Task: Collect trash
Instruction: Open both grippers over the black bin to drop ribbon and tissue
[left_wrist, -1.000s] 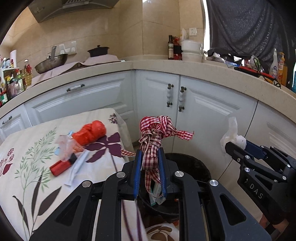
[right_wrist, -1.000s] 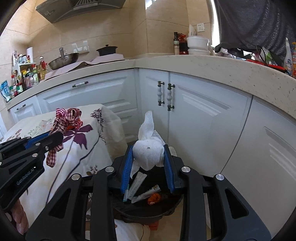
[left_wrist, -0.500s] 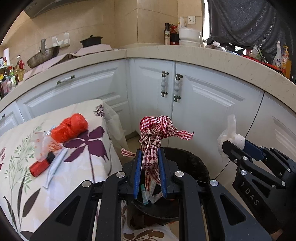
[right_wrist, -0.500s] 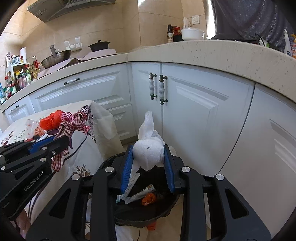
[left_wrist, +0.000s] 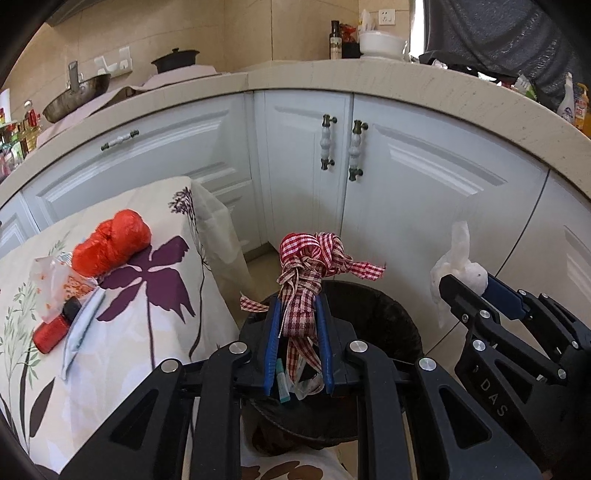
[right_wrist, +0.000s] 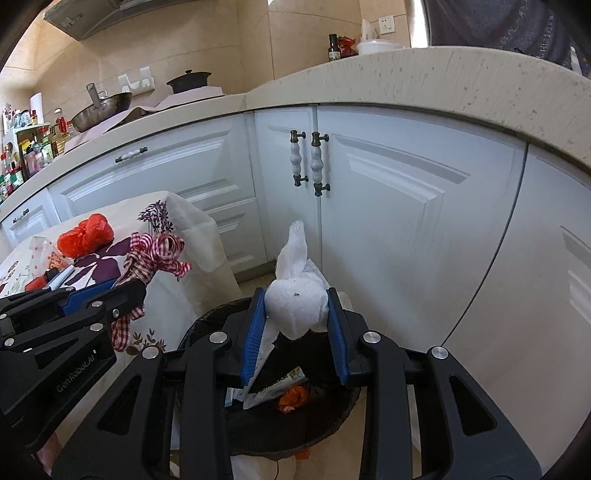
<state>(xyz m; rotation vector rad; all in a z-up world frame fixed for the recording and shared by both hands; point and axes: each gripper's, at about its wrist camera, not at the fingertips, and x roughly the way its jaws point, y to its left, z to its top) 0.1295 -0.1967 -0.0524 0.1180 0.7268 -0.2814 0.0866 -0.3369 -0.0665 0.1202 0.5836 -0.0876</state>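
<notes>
Floral-clothed table (left_wrist: 122, 295) carries a red bag bundle (left_wrist: 110, 247), clear wrapper (left_wrist: 51, 288), small red item (left_wrist: 50, 334); bin (left_wrist: 384, 317) on floor

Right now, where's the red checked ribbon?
The red checked ribbon is clamped in the left gripper, over the black bin beside the floral-cloth table. In the right wrist view it shows at left.

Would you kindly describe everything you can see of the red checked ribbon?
The red checked ribbon is a red-and-white gingham fabric strip, bunched into a knotted bundle with loose frayed ends. The left gripper is shut on its lower part, so the knot sticks up beyond the blue pads and tails hang over the black bin.
</notes>
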